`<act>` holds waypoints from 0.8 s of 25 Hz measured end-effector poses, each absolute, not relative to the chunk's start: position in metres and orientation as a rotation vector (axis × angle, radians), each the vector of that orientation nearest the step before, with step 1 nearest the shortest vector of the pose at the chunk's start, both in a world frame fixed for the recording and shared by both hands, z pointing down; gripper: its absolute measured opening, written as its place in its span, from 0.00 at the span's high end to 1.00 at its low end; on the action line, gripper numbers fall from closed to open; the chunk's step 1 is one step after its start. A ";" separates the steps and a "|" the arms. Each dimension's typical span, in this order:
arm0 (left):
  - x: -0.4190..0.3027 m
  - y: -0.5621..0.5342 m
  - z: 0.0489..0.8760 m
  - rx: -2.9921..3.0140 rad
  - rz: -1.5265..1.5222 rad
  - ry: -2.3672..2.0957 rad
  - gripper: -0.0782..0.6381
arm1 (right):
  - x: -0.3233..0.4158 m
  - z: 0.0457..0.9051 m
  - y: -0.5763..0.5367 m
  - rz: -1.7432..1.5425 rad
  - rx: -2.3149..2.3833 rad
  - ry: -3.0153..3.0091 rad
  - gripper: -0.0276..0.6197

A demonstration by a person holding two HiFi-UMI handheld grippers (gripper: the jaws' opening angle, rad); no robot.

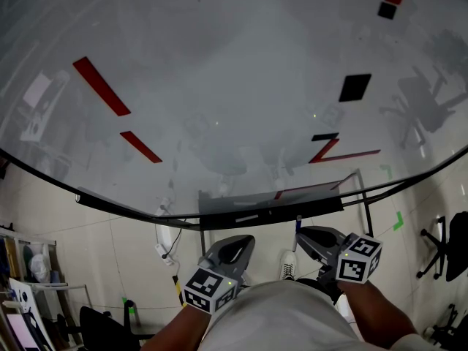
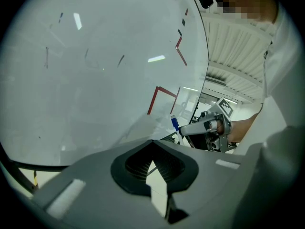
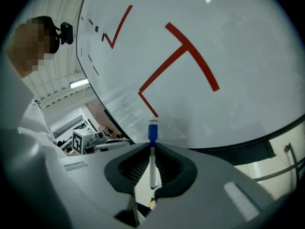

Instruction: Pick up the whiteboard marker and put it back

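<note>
While up by whiteboard (image 1: 219, 86) | right tool (image 3: 151, 149): clamped on marker (image 3: 152, 168), blue cap forward | left tool (image 2: 152, 142): jaws together

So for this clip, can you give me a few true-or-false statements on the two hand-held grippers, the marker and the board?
1. The right hand-held gripper is shut on the marker. True.
2. The marker's cap is red. False: it is blue.
3. The left hand-held gripper holds an eraser. False: nothing is between its jaws.
4. The whiteboard has red lines on it. True.
</note>
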State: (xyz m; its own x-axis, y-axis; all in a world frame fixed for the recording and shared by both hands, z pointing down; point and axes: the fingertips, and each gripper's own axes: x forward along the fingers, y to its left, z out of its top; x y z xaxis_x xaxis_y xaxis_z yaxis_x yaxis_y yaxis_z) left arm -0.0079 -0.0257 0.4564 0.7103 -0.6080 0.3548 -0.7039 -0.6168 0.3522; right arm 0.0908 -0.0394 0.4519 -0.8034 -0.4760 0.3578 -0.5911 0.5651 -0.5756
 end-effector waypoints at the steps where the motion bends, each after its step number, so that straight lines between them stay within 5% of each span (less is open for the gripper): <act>1: -0.008 -0.026 0.456 2.448 0.276 -1.005 0.87 | 0.091 0.452 -0.039 1.061 0.906 -2.633 0.91; 9: -0.009 -0.025 0.457 2.447 0.279 -1.010 0.87 | 0.092 0.454 -0.041 1.026 0.911 -2.626 0.91; 20: -0.007 -0.022 0.457 2.449 0.289 -1.003 0.87 | 0.088 0.461 -0.041 0.568 0.869 -2.545 0.91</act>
